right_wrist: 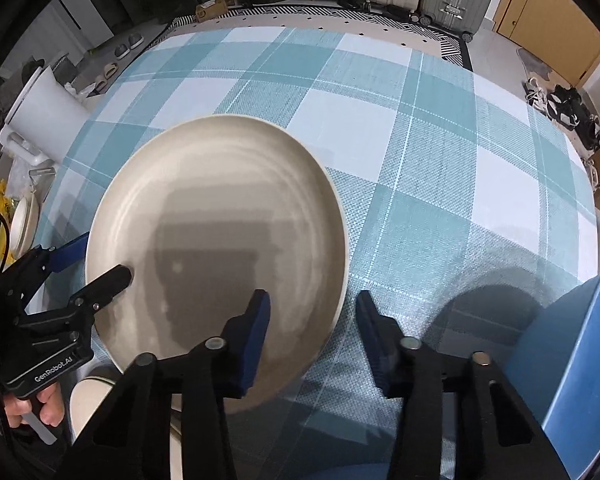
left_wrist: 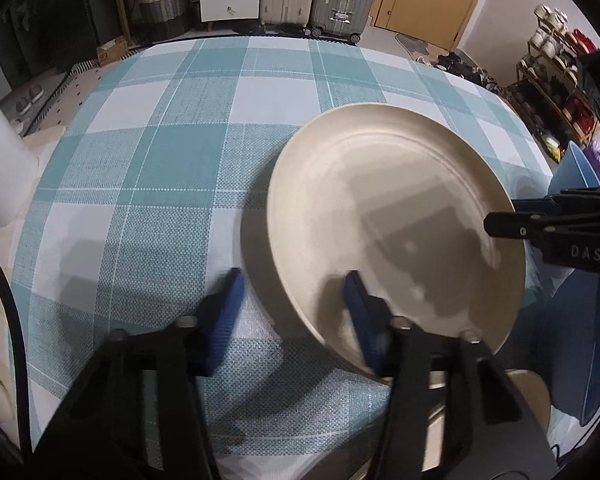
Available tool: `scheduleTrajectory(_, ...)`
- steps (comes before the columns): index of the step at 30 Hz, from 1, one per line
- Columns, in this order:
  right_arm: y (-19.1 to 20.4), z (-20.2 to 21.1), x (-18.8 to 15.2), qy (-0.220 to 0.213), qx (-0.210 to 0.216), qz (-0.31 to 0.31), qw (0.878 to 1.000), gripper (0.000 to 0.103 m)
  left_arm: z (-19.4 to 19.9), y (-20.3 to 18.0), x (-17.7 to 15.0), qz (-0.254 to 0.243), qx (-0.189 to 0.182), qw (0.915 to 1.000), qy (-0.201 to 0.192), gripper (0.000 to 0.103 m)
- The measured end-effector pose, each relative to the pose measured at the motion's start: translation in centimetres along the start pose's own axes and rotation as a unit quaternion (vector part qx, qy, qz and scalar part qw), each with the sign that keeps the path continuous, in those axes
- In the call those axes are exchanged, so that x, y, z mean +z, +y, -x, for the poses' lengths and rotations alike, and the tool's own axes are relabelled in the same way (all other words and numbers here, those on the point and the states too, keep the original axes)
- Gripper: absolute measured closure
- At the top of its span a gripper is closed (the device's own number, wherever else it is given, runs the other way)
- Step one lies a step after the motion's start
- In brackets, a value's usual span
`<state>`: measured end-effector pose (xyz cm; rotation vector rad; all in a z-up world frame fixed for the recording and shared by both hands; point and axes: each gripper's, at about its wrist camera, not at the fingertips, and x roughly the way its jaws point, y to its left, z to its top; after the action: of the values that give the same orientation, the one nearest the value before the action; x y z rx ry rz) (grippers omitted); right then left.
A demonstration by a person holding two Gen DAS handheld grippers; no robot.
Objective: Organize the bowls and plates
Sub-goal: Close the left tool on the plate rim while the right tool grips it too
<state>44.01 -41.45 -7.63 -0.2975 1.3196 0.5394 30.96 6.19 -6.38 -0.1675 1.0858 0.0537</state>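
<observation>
Your left tongs (left_wrist: 296, 300) and right tongs (right_wrist: 312, 320) each straddle the plate (left_wrist: 380, 220) rim, half wide, not pinching. Squeeze both sides together, then lift it level off the worktop (left_wrist: 160, 140).

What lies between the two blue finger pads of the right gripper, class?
The near right rim of the beige plate and a strip of the checked tablecloth lie inside the right gripper, as the right wrist view shows.

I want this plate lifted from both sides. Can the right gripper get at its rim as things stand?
Probably yes: the right gripper has its open jaws astride the plate rim, one finger over the plate, one outside, nothing blocking.
</observation>
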Motion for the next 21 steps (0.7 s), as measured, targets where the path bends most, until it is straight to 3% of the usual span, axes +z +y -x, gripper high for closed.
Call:
scheduleTrajectory(2,-0.05,-0.23,-0.05,0.002,-0.002,0.000,1.000,0.074,0.06,-0.15,-0.03,-0.003,-0.010,0.9999,0.000,0.074)
scheduleTrajectory(4,0.00,-0.32,-0.05,0.001,-0.005,0.001,1.000,0.078,0.11,-0.42,-0.06,-0.008,-0.014,0.9999,-0.002,0.078)
scheduleTrajectory(9,0.16,-0.41,-0.07,-0.001,-0.015,0.003,1.000,0.084,0.16,-0.49,-0.05,-0.008,-0.016,0.9998,-0.002,0.079)
scheduleTrajectory(21,0.85,-0.02,-0.48,-0.018,-0.029,0.015,0.999,0.084,0.57,-0.47,-0.17,-0.008,-0.011,0.9998,-0.014,0.079)
